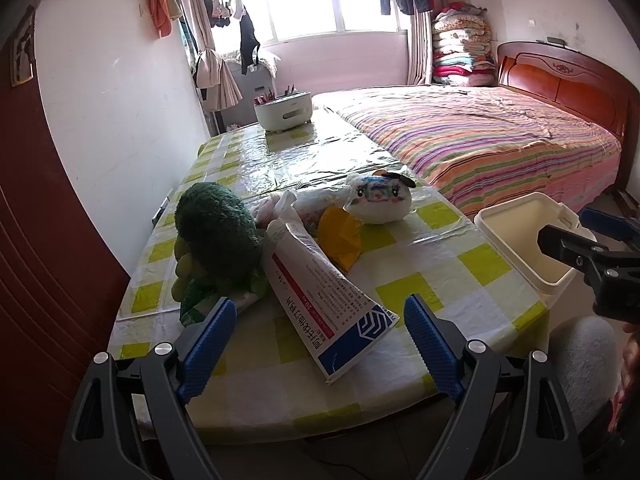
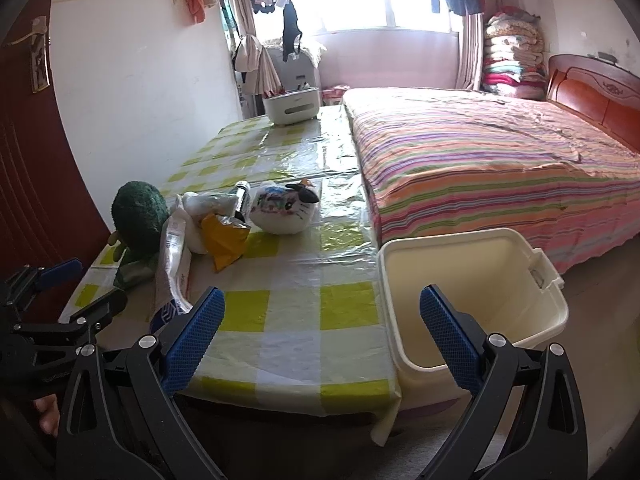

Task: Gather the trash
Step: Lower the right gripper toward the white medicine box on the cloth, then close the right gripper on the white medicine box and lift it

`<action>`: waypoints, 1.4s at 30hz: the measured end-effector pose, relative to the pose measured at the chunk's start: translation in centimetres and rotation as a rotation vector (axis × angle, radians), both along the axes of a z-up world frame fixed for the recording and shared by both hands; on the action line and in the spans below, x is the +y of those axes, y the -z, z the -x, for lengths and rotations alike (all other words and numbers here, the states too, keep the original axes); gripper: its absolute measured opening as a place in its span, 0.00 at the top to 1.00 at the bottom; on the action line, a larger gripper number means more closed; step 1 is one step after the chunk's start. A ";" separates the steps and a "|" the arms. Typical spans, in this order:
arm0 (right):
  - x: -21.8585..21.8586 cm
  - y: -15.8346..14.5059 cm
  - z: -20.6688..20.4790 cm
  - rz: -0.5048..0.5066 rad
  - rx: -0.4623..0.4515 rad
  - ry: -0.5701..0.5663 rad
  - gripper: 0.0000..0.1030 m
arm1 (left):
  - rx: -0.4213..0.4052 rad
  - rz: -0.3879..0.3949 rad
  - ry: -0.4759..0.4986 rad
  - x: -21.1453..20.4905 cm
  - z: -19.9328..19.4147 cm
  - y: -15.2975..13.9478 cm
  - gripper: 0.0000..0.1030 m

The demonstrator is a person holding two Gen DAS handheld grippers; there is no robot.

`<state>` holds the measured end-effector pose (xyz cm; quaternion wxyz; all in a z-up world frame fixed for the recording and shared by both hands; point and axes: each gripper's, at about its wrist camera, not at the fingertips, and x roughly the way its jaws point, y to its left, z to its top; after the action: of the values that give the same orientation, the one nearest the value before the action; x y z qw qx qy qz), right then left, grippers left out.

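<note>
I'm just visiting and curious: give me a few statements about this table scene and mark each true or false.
1. The cream bin holds trash. False: its inside looks empty.
2. Both hand-held grippers, left and right, hold nothing. True: their jaws stand open.
3. The large squeezed tube lies on the checked table. True.
4. The green plush broccoli sits inside the bin. False: it sits on the table, beside the tube.
5. The white plush toy lies on the striped bed. False: it lies on the table.
</note>
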<state>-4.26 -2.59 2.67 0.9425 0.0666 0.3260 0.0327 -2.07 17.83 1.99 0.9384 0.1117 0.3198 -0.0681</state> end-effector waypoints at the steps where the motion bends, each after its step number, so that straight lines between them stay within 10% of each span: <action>1: 0.1 0.0 0.0 0.001 -0.003 -0.004 0.06 | 0.000 -0.001 -0.001 0.0 0.0 0.0 0.19; 22: 7.3 0.5 -4.2 -0.004 0.071 -0.201 0.06 | -0.004 0.019 -0.102 5.0 -0.2 0.6 0.19; 42: 19.0 4.8 -13.5 0.197 0.272 -0.512 0.07 | 0.017 0.069 -0.304 13.4 0.7 1.4 0.19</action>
<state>9.23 16.38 -2.09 0.8531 -0.1057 0.4570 0.2283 -2.77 31.20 0.59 0.9385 0.0292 0.3384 0.0629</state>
